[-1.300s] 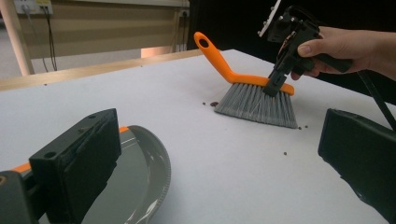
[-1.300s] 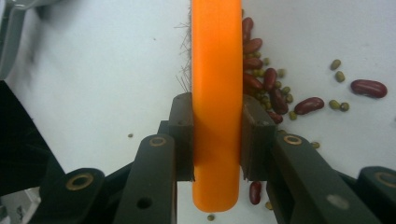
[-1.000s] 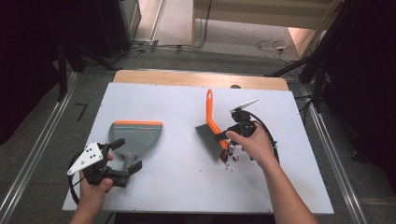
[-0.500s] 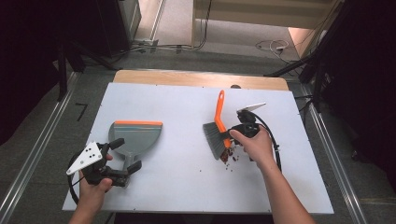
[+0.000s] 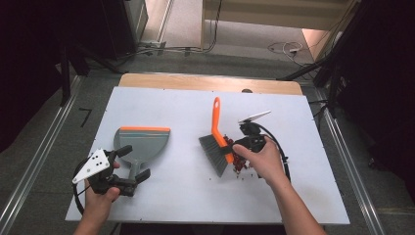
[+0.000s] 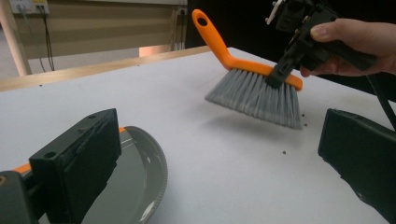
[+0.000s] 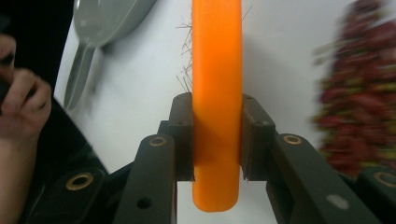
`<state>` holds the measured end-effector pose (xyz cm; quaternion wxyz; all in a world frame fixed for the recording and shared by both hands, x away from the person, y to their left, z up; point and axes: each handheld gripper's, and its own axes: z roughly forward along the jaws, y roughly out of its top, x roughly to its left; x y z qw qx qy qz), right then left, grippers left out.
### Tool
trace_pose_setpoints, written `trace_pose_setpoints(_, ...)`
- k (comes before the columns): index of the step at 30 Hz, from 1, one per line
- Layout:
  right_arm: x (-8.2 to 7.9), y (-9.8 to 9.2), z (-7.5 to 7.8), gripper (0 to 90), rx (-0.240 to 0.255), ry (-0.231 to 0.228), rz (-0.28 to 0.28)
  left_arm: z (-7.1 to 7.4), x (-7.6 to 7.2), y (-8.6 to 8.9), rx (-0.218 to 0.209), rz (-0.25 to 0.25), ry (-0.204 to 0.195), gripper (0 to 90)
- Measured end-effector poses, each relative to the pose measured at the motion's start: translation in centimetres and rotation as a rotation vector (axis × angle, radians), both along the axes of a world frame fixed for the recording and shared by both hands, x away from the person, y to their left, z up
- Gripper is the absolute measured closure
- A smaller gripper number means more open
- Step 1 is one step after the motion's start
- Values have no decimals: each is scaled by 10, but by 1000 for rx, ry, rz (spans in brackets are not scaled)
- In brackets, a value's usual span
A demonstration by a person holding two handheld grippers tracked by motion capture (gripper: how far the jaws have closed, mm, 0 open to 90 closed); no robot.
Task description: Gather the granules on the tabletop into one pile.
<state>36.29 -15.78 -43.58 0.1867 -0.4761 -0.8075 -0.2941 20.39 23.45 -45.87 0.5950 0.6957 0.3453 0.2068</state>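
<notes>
Both jaws differ: the right gripper [image 5: 234,152], clamping the brush [image 5: 216,142], has swung it beside the red crumbs [image 5: 239,159] to sweep, while the left gripper [image 5: 128,164] gapes wide near the dustpan [image 5: 142,142]

On the table [image 5: 186,205], the dustpan [image 5: 142,144] lies on the left half, its handle pointing toward the person's edge. The left gripper [image 5: 131,164] sits at that handle, at the near left corner, with the handle between its two jaws. The brush [image 5: 218,147] is right of the middle, well apart from the dustpan, its handle pointing to the far edge and its bristles toward the dustpan. The right gripper [image 5: 230,149] is just right of the brush, clamped on its back. A heap of crumbs [image 5: 240,159] lies on the table just right of the bristles, under the right gripper. Behind the table runs a floor with cables [image 5: 186,49].
</notes>
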Motion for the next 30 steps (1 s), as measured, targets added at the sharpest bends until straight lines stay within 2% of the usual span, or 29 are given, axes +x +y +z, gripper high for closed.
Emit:
trace_pose_setpoints(4,-12,19,-15,685,-2,38,69,0,0,1,-3,-1,-1,0)
trace_pose_setpoints(7,-12,20,-27,685,-26,47,84,0,-1,2,-2,3,-2,0)
trace_pose_setpoints(11,-3,0,-31,685,-8,47,63,0,-1,3,-3,5,1,0)
trace_pose_setpoints(18,17,-38,-27,685,-37,18,-28,0,-1,1,1,2,1,0)
trace_pose_setpoints(22,24,-48,-23,685,-42,20,-57,-1,0,1,-2,4,3,0)
trace_pose_setpoints(25,24,-53,-12,685,-11,4,-51,-1,0,1,-2,6,4,0)
trace_pose_setpoints(26,25,-57,-3,685,21,-15,-52,-1,0,1,-1,6,5,0)
trace_pose_setpoints(27,25,-60,3,684,28,-34,-58,-1,0,1,-4,6,6,0)
trace_pose_setpoints(29,29,-68,21,684,-2,-109,-82,-2,1,1,-3,4,8,0)
trace_pose_setpoints(30,31,-71,29,684,-32,-162,-83,-1,0,1,-2,4,8,0)
